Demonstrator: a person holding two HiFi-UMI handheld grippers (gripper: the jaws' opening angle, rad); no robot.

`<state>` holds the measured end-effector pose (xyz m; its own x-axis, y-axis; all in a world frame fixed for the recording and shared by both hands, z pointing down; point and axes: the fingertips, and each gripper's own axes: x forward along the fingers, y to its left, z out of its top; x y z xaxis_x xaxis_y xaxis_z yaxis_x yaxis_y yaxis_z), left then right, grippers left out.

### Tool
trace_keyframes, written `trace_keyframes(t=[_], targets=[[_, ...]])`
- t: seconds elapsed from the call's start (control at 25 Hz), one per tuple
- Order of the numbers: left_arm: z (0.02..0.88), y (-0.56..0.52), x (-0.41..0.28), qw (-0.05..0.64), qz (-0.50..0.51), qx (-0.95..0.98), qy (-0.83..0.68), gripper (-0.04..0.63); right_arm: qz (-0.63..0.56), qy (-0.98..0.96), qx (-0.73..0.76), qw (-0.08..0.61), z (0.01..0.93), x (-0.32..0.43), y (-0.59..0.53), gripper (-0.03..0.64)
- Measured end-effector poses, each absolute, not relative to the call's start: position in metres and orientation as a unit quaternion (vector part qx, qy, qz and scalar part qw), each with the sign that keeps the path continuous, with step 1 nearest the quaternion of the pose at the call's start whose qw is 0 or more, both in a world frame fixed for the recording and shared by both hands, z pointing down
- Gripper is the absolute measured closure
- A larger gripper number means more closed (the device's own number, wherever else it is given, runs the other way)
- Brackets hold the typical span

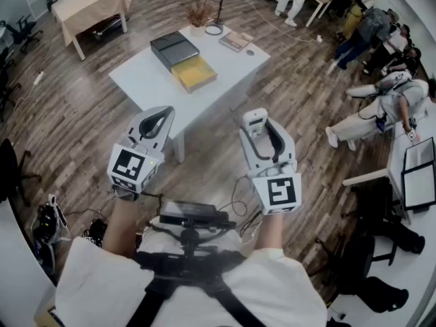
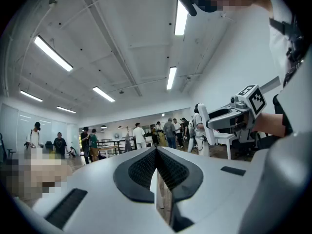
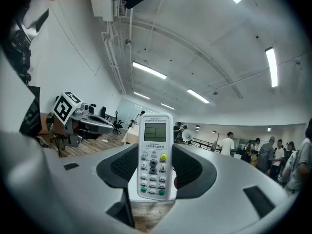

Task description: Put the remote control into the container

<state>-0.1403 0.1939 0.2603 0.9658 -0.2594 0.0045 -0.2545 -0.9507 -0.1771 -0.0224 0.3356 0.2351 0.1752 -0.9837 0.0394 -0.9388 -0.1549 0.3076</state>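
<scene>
Gripping the remote control [image 3: 154, 155] by its two long sides, the right tool [image 1: 262, 131] has its jaws spread wide and pressed on the casing; the display and keys face that tool's camera. The left tool [image 1: 155, 122] has its jaws closed together with nothing between them. Both tools point level, side by side over the wooden floor [image 1: 82, 128]. The yellow container [image 1: 194, 73] sits on the white worktop [image 1: 146, 80] at 12 o'clock from the tools, well apart, touching a dark box [image 1: 174, 48] at its 11 o'clock.
</scene>
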Motion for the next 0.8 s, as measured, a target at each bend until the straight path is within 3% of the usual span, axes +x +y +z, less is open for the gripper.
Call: trace_keyframes(t=[0.24, 0.8], targets=[[0.264, 0.205, -0.133, 0.087, -0.017, -0.988, 0.123, 0.583, -0.088, -0.646, 0.751, 0.103, 0.234, -0.020, 0.343, 0.391], [0.273, 0.233, -0.114, 0.077, -0.023, -0.985, 0.156, 0.583, -0.076, -0.671, 0.727, 0.124, 0.249, 0.002, 0.369, 0.391]])
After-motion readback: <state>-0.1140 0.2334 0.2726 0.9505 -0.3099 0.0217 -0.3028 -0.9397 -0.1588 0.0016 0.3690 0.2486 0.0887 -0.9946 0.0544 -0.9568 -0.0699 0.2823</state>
